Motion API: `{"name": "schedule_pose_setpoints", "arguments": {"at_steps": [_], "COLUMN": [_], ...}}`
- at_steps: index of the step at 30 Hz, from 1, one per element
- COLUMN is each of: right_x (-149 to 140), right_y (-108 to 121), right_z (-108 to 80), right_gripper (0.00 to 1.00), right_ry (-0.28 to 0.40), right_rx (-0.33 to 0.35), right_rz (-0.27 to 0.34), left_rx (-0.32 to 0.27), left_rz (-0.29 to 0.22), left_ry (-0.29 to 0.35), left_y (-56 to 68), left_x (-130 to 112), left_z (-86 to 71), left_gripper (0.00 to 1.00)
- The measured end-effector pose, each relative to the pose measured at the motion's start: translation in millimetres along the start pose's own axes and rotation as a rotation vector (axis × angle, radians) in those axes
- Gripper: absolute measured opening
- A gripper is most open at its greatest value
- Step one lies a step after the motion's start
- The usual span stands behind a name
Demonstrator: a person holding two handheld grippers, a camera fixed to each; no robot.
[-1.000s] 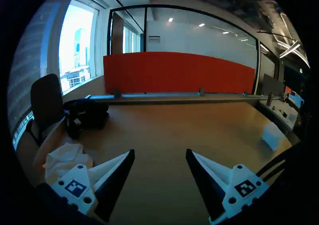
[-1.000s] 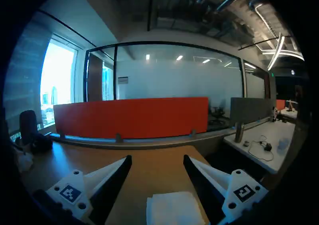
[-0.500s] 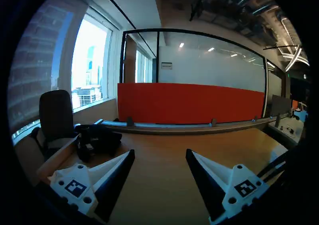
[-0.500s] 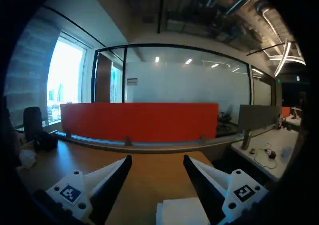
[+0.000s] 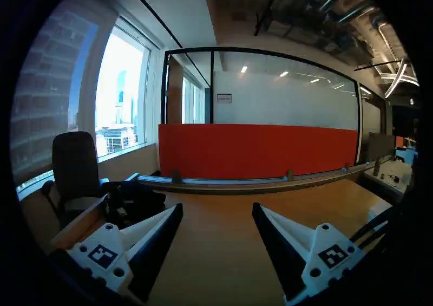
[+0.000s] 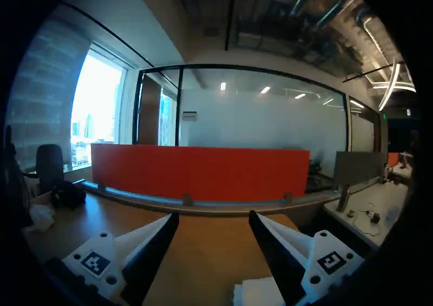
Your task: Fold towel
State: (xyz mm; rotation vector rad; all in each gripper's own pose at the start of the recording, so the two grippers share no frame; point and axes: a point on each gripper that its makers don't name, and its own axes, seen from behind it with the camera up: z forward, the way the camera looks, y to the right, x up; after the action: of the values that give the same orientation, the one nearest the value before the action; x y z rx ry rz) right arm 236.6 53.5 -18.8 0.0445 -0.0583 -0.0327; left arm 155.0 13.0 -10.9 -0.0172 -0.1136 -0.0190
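My left hand-held gripper (image 5: pixel 216 206) is released: its two white fingers with black inner faces stand wide apart, and the bare brown wooden tabletop (image 5: pixel 227 246) shows between them. Each finger carries a small black-and-white square marker near its base. The gripper points level across the tabletop towards the long red divider panel (image 5: pixel 254 151) that stands along the far edge. At the left, near the left finger, a black bundle of gear (image 5: pixel 132 203) lies on the tabletop; I cannot tell what it is. Just behind it stands a black office chair (image 5: pixel 76 168) in front of a tall bright window (image 5: pixel 119 100).

My right hand-held gripper (image 6: pixel 212 214) is also released, its fingers equally far apart over the same wooden tabletop (image 6: pixel 211 252). In the right gripper view the folded white towel (image 6: pixel 260 292) lies flat on the tabletop at the bottom of the picture, close beside the inner face of the right finger and partly hidden by it; whether it touches the finger I cannot tell. Neither finger presses on it.

In that same view, far off at the left edge of the tabletop, a crumpled white cloth (image 6: pixel 40 216) lies in a loose heap, well apart from the towel. The black bundle (image 6: pixel 67 193) sits just beyond it, with the chair (image 6: pixel 48 165) behind. The red panel (image 6: pixel 200 173) runs across the middle. To the right a grey divider panel (image 6: pixel 354 168) stands beside a white desk (image 6: pixel 360 222) that has a dark cable lying on it.
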Motion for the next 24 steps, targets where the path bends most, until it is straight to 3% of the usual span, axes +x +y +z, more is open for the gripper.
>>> {"name": "schedule_pose_setpoints", "arguments": {"at_steps": [13,24], "right_x": [-5,-7], "right_y": [-41,-52], "right_z": [7.9,12.9], "right_gripper": [1.00,1.00], "right_ry": [0.001,0.007], "right_rx": [0.014,0.002], "right_rz": [-0.003,0.003], "left_rx": [-0.006,-0.006], "left_rz": [-0.005,-0.001], "left_ry": [0.020,0.034], "left_y": [-2.3,-6.9], "left_x": [7,14], "left_z": [6.8,9.8], "left_gripper": [0.95,0.95]}}
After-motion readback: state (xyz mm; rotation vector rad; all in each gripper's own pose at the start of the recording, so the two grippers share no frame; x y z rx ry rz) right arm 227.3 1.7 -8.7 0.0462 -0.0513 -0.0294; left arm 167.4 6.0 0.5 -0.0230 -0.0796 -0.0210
